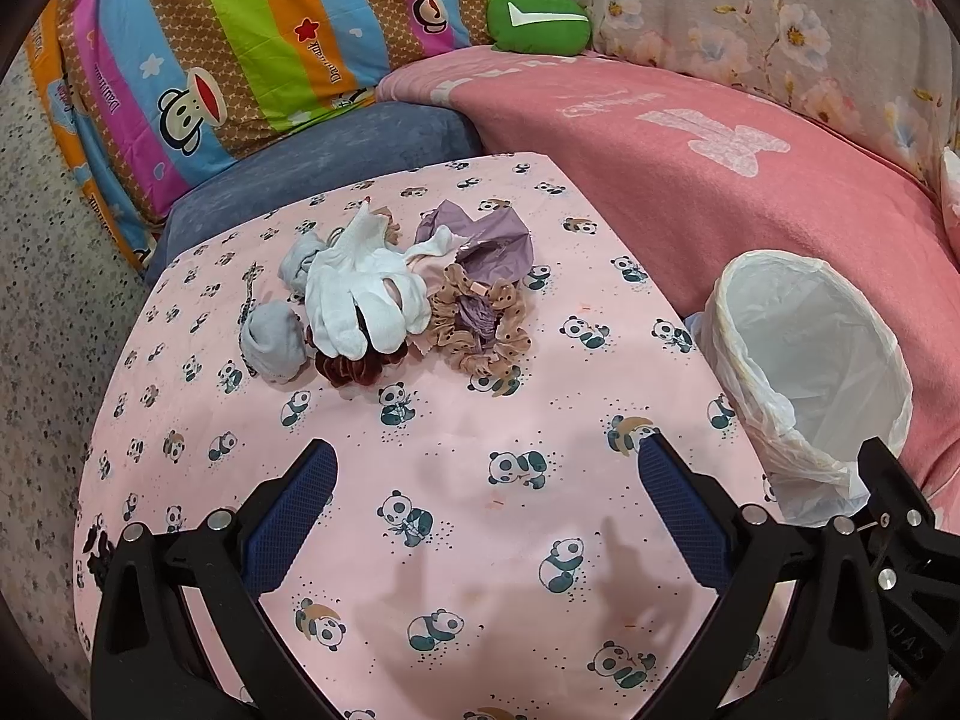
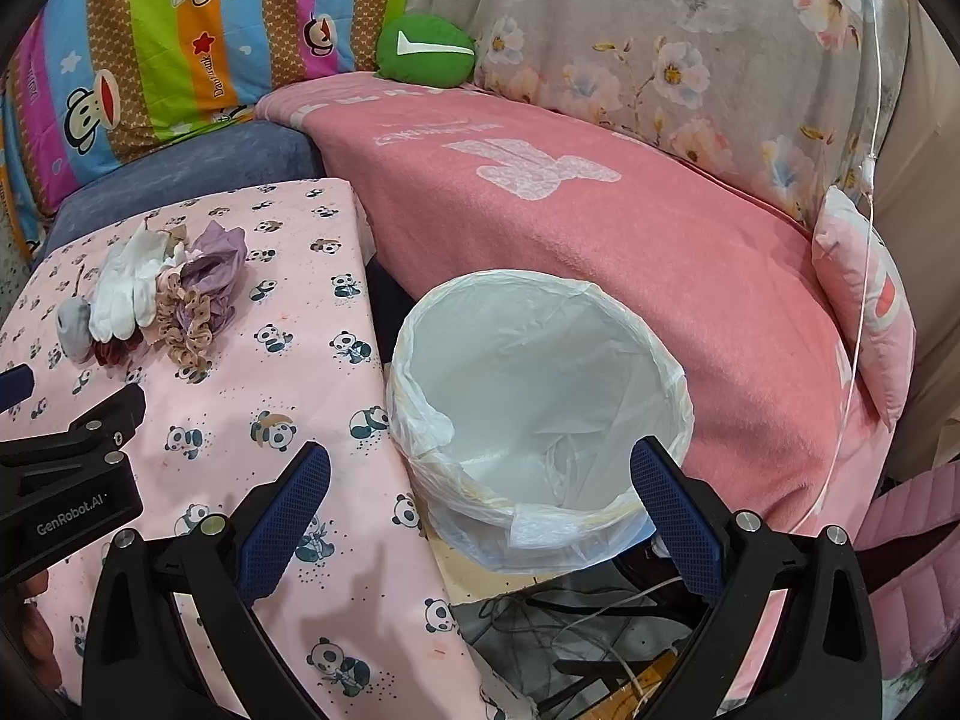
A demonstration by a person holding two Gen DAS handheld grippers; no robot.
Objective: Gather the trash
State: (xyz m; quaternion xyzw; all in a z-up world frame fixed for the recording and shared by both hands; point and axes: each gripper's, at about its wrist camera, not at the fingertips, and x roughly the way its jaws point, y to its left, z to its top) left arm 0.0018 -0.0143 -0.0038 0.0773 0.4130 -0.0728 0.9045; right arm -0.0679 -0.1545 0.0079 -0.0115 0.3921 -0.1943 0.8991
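At 12 o'clock on the panda-print pink surface (image 1: pixel 456 468), a heap of crumpled cloth scraps (image 1: pixel 384 294); left gripper (image 1: pixel 486 468) and right gripper (image 2: pixel 480 471) jaws wide open, empty; white-lined round bin (image 2: pixel 540 396) at 3 o'clock.

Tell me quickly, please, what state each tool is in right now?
Left tool: open, holding nothing.
Right tool: open, holding nothing.

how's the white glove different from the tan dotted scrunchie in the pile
The white glove is plain white with flat fingers spread out; the tan scrunchie is a ruffled ring with dark dots. The glove lies on top of other items, while the scrunchie sits on the panda cloth with purple material in its middle. Both are soft fabric, touching in one heap.
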